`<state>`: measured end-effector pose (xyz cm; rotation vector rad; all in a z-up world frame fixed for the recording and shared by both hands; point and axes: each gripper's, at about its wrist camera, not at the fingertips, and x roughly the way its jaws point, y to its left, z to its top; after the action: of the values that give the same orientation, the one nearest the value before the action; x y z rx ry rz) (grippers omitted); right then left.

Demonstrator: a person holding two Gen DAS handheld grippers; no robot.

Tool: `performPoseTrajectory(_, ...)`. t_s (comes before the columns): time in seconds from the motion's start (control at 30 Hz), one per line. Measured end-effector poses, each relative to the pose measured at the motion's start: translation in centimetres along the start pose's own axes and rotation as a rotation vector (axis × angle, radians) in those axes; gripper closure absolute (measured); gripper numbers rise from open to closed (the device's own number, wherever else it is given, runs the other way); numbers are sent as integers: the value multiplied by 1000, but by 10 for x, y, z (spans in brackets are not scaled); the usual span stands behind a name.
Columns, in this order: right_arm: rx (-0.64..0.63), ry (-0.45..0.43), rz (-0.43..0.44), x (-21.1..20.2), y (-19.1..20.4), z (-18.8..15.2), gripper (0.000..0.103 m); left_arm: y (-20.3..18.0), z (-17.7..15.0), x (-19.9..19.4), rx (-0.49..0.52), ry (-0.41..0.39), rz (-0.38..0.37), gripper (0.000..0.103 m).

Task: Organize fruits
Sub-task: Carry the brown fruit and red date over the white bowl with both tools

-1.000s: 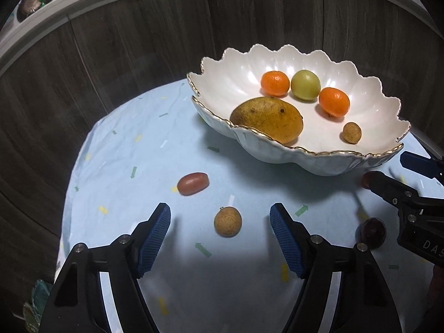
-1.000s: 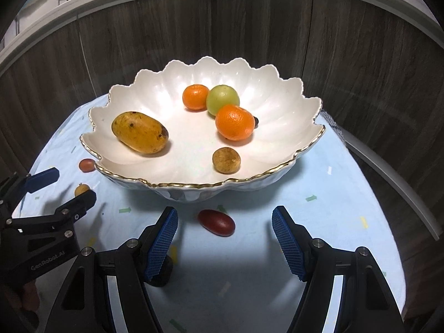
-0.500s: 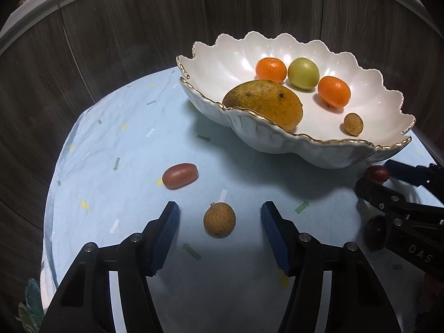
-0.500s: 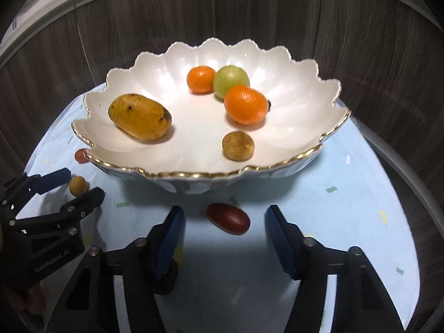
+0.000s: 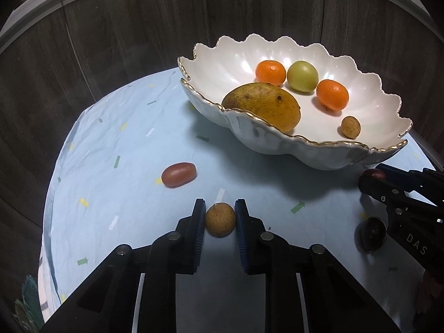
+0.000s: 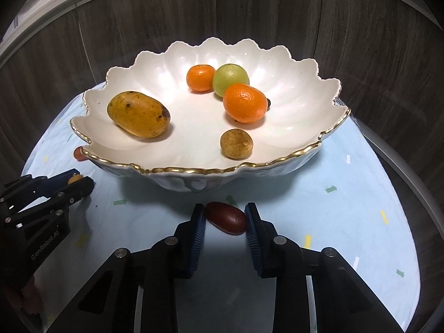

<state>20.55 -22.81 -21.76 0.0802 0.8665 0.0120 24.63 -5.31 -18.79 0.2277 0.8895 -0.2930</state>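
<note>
Pinching a small tan fruit [image 5: 220, 220] on the blue cloth [image 5: 111, 166], the left gripper [image 5: 220, 219] has narrowed from wide open to touching it on both sides. Left of it lies a loose red fruit [image 5: 179, 174]. Beyond stands the scalloped white bowl [image 6: 327, 133], holding a mango [image 6: 138, 114] and tangerines. Further right, the right gripper [image 6: 225, 219] has likewise drawn in around a dark red fruit [image 6: 226, 217], its pads touching.
</note>
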Motion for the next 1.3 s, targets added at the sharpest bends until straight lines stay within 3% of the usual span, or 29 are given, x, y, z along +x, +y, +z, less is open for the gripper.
performPoseTrajectory(0.5,-10,-28,29,-24,3,-1,73,-3,-5,-28,-8,-36,0,81)
performPoseTrajectory(1.3,-20,-181,55,-91,1,17,73,-20,12,-89,0,-138,3,81)
